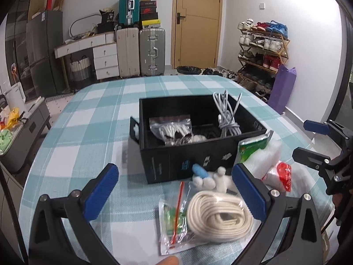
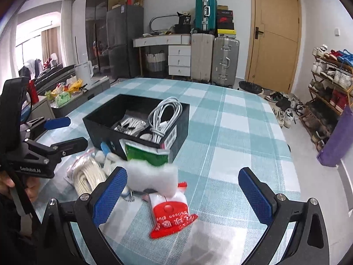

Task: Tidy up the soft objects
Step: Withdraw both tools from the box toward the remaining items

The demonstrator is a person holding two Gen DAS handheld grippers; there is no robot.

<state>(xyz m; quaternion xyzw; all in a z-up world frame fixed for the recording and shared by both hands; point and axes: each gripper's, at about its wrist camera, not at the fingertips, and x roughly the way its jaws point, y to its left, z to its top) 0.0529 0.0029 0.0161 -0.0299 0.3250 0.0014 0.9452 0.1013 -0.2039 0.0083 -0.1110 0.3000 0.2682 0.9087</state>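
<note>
Right now both grippers hang over the checked tablecloth (image 1: 92, 119) with jaws spread wide, holding nothing. From the left gripper (image 1: 174, 190), the coiled cream rope (image 1: 218, 216) lies between its fingers, the black box (image 1: 198, 132) at twelve o'clock with a white cable (image 1: 227, 119) inside. From the right gripper (image 2: 183, 190), the red-labelled packet (image 2: 172, 216) sits dead ahead, white foam (image 2: 152, 172) at eleven o'clock.

The checked tablecloth (image 2: 231, 132) lies bare from twelve round to four o'clock of the black box (image 2: 141, 130), giving open passage there. At the box's six o'clock the way is crowded: a green packet (image 2: 145, 154), white foam (image 2: 154, 174), a red-labelled packet (image 2: 169, 212), a rope coil (image 1: 220, 214) and a zip bag (image 1: 174, 216). Inside, the cable bundle (image 1: 227, 119) rises above the rim on the three o'clock side.
</note>
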